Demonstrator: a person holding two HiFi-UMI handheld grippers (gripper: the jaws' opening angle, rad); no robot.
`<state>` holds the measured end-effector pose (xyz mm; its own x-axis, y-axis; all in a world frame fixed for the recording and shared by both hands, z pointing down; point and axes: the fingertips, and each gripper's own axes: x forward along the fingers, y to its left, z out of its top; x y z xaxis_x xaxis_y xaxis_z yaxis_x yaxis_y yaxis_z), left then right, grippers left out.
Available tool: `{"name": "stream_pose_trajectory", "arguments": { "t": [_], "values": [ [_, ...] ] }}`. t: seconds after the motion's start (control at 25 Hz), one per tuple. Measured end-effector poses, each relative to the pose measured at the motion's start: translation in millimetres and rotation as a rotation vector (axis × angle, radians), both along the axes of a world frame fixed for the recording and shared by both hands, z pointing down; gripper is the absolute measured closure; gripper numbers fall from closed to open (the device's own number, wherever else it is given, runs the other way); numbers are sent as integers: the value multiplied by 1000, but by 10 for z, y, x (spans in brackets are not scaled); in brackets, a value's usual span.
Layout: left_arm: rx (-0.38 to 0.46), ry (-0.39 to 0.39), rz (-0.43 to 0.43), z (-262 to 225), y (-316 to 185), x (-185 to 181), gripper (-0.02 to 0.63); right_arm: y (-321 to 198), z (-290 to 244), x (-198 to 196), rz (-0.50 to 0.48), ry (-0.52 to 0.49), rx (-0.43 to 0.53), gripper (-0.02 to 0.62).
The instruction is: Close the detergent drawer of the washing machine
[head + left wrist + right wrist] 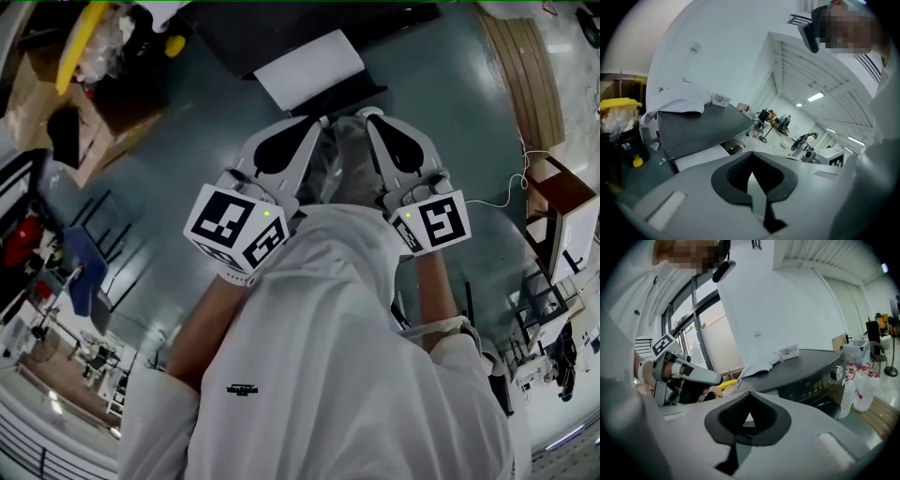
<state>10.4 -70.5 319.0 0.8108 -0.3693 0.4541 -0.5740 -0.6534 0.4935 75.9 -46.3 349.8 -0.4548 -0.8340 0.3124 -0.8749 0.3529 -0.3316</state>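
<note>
White detergent drawer (309, 70): stands out of the washing machine (701, 129).
Left hand-held gripper (317, 125): closed, empty.
Right hand-held gripper (373, 116): closed, empty.
Risk: we may push off-centre and jam the drawer.

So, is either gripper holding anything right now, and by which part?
Nothing is held: left gripper and right gripper both have jaws together, nothing between them.

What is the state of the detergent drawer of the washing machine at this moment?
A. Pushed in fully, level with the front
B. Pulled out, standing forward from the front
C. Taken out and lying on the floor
B: the white detergent drawer sticks out forward from under the top of the dark washing machine.
</note>
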Motion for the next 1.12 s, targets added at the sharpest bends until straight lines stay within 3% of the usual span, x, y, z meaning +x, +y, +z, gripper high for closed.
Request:
{"name": "stream_pose_trajectory", "arguments": {
  "t": [0.16,0.52,0.76,1.12],
  "values": [
    [-9,-29,8,144,-22,44,589,-23,157,69,40,-9,19,594],
    [-53,-76,14,387,-23,40,589,-13,461,-34,61,83,49,594],
    [-73,-103,-3,515,-17,-8,589,-59,658,-110,70,59,38,594],
    [-100,-105,-39,698,25,-125,589,-82,899,-310,23,83,42,594]
  ]
}}
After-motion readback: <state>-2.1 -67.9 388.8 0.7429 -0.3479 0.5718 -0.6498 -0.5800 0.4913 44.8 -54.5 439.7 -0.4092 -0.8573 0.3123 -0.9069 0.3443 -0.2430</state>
